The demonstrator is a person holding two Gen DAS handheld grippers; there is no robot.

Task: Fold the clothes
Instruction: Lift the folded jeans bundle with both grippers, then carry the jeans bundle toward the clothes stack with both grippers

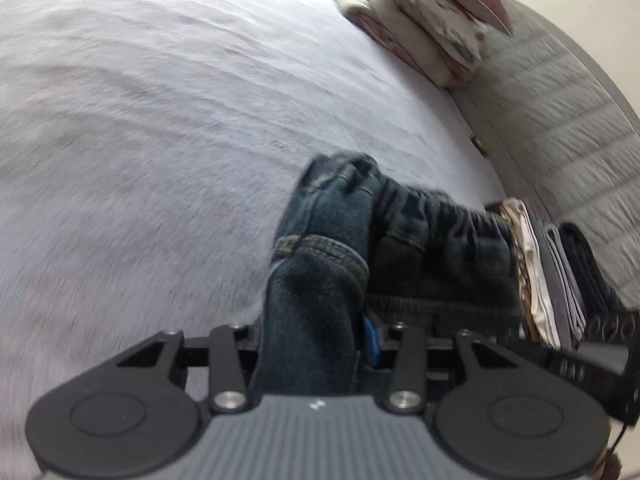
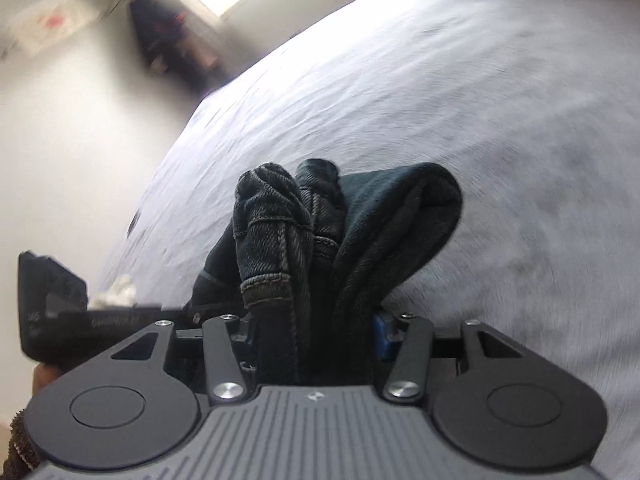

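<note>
1. Left wrist view: left claw [image 1: 316,344] clenched on bunched dark jeans [image 1: 320,280]; denim fills the gap between the jaws, a blue pad [image 1: 371,340] shows at the right jaw.
2. Jeans rise out of the claw, hem seam facing the camera, the rest draped right toward a stack of folded clothes [image 1: 556,276].
3. Stack stands on edge on the white bed [image 1: 160,120], just beside the jeans; touching or not, can't tell, blurred.
4. Patterned bedding [image 1: 416,28] lies at the bed's far end, by a grey headboard [image 1: 568,112].
5. Black part of the other claw shows at the right edge.
6. Right wrist view: right claw [image 2: 316,340] clenched on jeans [image 2: 304,248] too, thick folds packed between the jaws, blue pad [image 2: 382,334] at right.
7. Denim bunches up above the claw, over the bed [image 2: 440,100].
8. Small white cloth [image 2: 116,290] on the bed at left, probably a sock.
</note>
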